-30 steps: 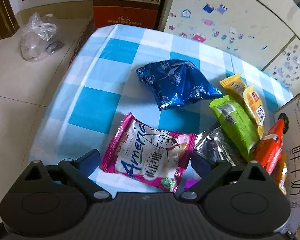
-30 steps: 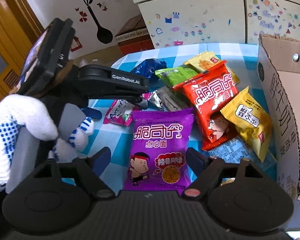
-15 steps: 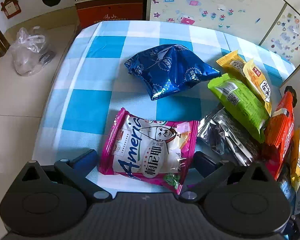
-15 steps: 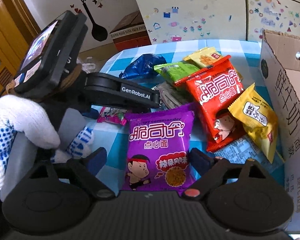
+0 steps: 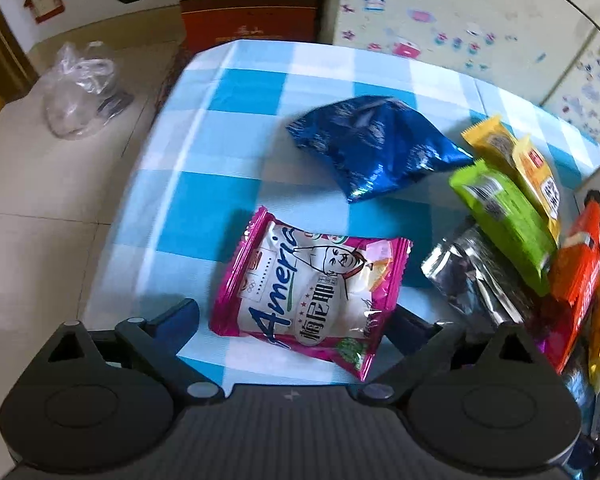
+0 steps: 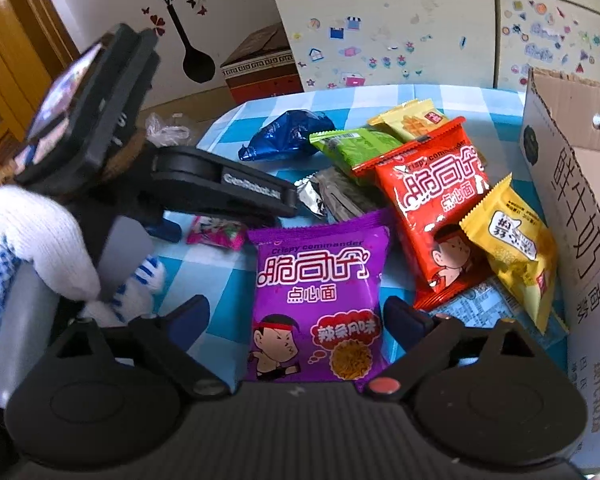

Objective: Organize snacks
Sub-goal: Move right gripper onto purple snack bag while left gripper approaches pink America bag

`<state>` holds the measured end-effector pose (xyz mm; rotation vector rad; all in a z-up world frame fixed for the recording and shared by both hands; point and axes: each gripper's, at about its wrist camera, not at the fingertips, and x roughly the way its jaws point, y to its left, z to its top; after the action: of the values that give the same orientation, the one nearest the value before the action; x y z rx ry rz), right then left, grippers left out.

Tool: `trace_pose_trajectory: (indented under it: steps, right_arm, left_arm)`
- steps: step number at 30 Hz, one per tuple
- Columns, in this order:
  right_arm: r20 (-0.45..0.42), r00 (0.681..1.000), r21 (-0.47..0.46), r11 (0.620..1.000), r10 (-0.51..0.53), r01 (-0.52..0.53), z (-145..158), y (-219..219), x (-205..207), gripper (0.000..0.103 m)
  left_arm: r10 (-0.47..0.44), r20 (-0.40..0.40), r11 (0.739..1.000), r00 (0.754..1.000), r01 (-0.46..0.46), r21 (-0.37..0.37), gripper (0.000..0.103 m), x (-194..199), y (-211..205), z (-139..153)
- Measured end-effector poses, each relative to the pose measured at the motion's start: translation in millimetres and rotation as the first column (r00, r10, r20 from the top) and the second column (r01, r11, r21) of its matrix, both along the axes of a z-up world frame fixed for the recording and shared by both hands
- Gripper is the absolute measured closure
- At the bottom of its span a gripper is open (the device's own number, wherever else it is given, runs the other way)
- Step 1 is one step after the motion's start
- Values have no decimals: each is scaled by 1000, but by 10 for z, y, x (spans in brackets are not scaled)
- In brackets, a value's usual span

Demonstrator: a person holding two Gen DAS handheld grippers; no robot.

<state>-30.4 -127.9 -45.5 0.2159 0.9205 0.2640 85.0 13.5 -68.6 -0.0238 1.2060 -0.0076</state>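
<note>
My left gripper (image 5: 296, 326) is open, its fingers on either side of a pink and white snack packet (image 5: 312, 292) lying flat on the checked tablecloth (image 5: 220, 128). My right gripper (image 6: 298, 320) is open around a purple noodle snack packet (image 6: 320, 300). Beyond lie a blue foil bag (image 5: 376, 148), a green packet (image 5: 504, 220), a silver packet (image 5: 476, 276), yellow packets (image 5: 516, 164) and a red packet (image 6: 432, 196). The left gripper's body also shows in the right wrist view (image 6: 220, 190), held by a gloved hand.
An open cardboard box (image 6: 572, 208) stands at the table's right edge. A brown carton (image 5: 248, 4) and a plastic bag (image 5: 84, 92) sit on the floor beyond the table. A stickered cabinet (image 6: 400, 36) stands behind.
The left gripper has shifted a little, keeping the pink packet between its open fingers. The right gripper has edged closer over the purple packet. Nothing was taken hold of.
</note>
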Motion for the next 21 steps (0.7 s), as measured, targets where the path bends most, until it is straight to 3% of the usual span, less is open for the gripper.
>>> trace_pose_trajectory:
  steps: [9, 10, 14, 18, 21]
  right_arm:
    - [0, 1000, -9, 1000, -19, 19, -29, 36, 10, 10]
    - [-4, 1000, -8, 1000, -21, 21, -35, 33, 10, 11]
    - [-36, 998, -25, 999, -43, 42, -96, -3, 43, 31]
    - [-53, 997, 12, 998, -53, 54, -113, -52, 57, 37]
    - [-60, 997, 33, 998, -48, 50, -102, -68, 41, 37]
  left_arm:
    - [5, 13, 1000, 1000, -5, 6, 1, 26, 34, -21]
    - [2, 21, 1000, 1000, -2, 2, 4, 19, 36, -15]
    - [-7, 44, 1000, 999, 8, -10, 17, -31, 50, 37]
    - [0, 60, 1000, 998, 1, -18, 27, -118, 104, 78]
    - [26, 56, 998, 998, -22, -66, 31, -193, 186, 119]
